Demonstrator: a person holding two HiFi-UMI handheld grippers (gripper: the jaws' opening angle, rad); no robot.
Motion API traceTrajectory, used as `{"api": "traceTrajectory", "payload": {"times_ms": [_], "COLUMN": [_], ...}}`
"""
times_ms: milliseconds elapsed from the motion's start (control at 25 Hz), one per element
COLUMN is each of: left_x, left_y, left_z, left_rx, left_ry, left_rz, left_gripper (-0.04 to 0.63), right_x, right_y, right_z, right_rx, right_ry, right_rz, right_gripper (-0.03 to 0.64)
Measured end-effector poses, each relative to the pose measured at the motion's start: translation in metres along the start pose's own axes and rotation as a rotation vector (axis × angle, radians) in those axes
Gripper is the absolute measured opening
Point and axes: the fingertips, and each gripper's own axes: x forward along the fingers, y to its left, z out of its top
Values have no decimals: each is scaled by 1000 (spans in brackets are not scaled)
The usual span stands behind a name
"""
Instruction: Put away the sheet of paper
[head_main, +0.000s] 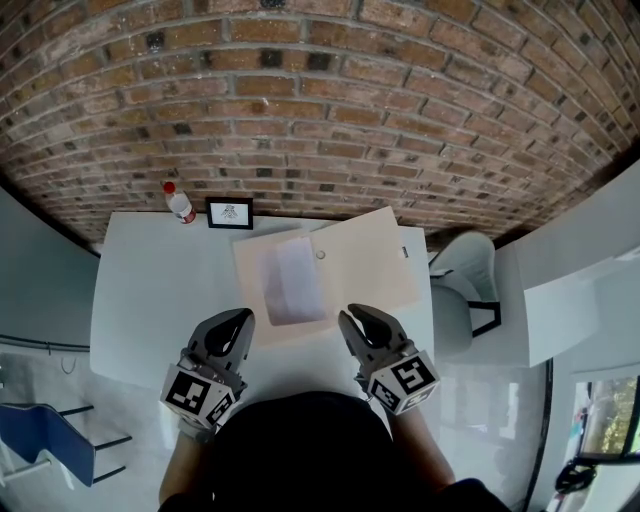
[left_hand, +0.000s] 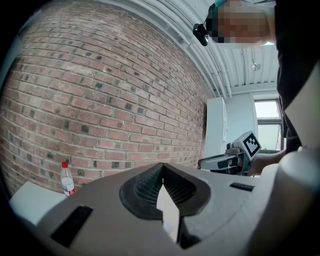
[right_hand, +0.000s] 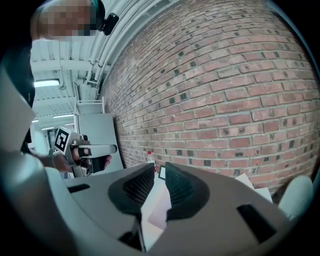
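A pale sheet of paper (head_main: 290, 280) lies flat on the left leaf of an open beige folder (head_main: 370, 255) in the middle of the white table (head_main: 150, 290). My left gripper (head_main: 243, 316) hovers just short of the folder's near left corner, with its jaws meeting at the tips and nothing in them. My right gripper (head_main: 348, 316) hangs at the folder's near edge, to the right of the sheet, its jaws a narrow gap apart and empty. In the right gripper view the sheet (right_hand: 161, 206) shows beyond that gap. Neither gripper touches the paper.
A small plastic bottle with a red cap (head_main: 180, 203) and a small framed picture (head_main: 229, 212) stand at the table's far edge by the brick wall. A white chair (head_main: 462, 275) sits off the right side. A blue chair (head_main: 40, 440) is at lower left.
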Motion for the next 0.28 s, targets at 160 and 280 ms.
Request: {"api": "traceTrajectory", "payload": {"times_ms": [160, 280], "left_x": [4, 8], "left_y": [0, 1], "left_z": [-1, 0], "left_rx": [2, 6], "left_ry": [3, 3], "left_rz": [-1, -1], "left_gripper": [3, 3], "right_x": [2, 3], "right_y": [-4, -8], "right_z": [0, 1], "right_rx": [2, 2], "right_ry": [2, 2], "right_rz": [-1, 0], "right_gripper": [75, 75]}}
